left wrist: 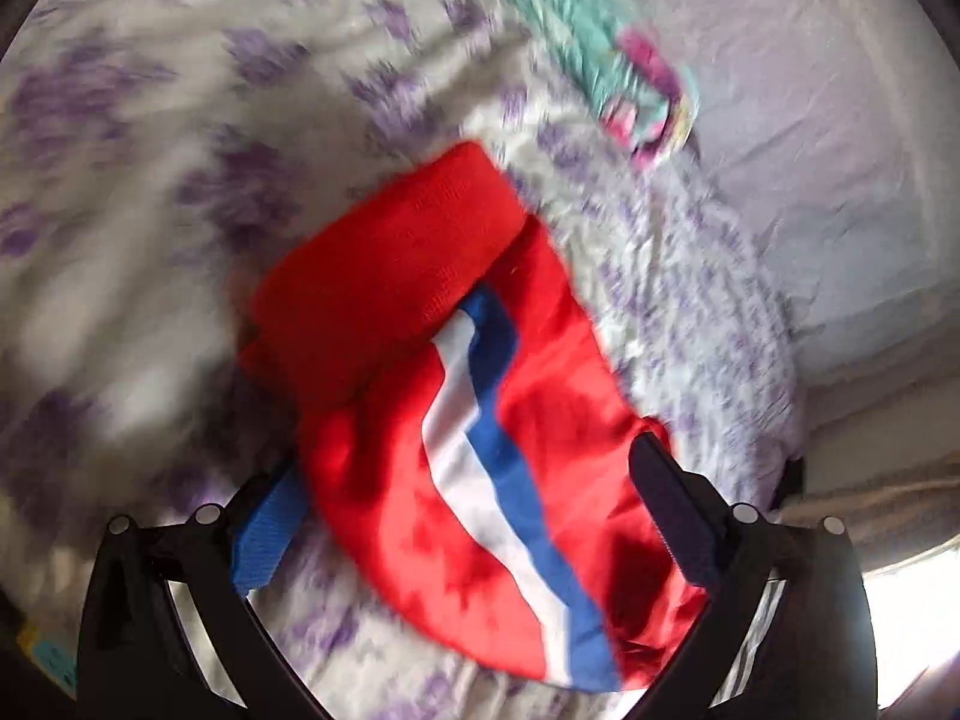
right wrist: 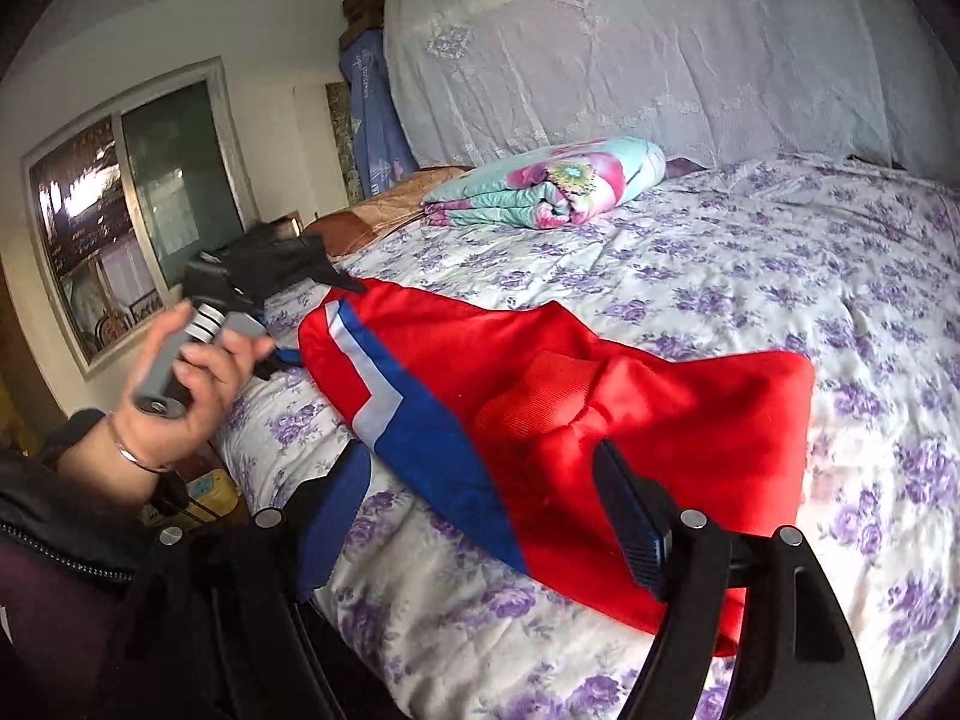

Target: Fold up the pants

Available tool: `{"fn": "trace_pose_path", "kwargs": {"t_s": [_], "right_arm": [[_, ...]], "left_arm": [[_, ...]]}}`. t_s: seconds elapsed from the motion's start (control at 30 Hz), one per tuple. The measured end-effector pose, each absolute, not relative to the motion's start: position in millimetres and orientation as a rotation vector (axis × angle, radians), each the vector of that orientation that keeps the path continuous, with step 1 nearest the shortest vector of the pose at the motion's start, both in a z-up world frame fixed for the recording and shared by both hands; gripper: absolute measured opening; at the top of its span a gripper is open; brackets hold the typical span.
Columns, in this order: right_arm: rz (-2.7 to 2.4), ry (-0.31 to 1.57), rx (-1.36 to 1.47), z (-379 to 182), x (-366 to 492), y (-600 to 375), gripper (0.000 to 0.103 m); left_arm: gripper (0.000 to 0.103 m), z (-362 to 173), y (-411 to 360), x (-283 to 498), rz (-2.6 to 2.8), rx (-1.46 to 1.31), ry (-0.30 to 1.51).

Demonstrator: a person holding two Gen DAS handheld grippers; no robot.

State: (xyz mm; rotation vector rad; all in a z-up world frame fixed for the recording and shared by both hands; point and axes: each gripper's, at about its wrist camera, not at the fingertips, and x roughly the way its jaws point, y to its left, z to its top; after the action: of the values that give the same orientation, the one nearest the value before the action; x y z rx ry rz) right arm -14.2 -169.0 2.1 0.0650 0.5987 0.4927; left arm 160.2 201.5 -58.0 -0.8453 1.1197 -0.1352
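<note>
Fingers of both the left gripper (left wrist: 474, 516) and the right gripper (right wrist: 480, 516) are spread wide, gripping nothing, over the soft, light, slippery-looking red fabric pants (right wrist: 600, 372) lying folded on the purple-flowered bedsheet (right wrist: 780, 252), best pinched at the ribbed cuff.

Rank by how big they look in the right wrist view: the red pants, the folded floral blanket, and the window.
1. Red pants, clearly the largest, though they lie nearest the camera.
2 and 3. Window and folded floral blanket look close in extent; both are farther off, so I would not rank them.
</note>
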Motion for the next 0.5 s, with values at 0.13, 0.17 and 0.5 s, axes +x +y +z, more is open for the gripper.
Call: {"fn": "trace_pose_path", "kwargs": {"t_s": [0.13,0.17,0.5], "right_arm": [[0.460,0.580,0.097,2,-18,-185,0.077],[0.447,0.575,0.104,2,-20,-190,0.077],[0.182,0.473,0.233,25,-41,-286,0.077]], "left_arm": [[0.056,-47,200,153,-0.119,-0.849,1.047],[0.039,-41,192,152,-0.138,-0.805,1.039],[0.014,88,-2,79,-0.223,0.098,0.740]]}}
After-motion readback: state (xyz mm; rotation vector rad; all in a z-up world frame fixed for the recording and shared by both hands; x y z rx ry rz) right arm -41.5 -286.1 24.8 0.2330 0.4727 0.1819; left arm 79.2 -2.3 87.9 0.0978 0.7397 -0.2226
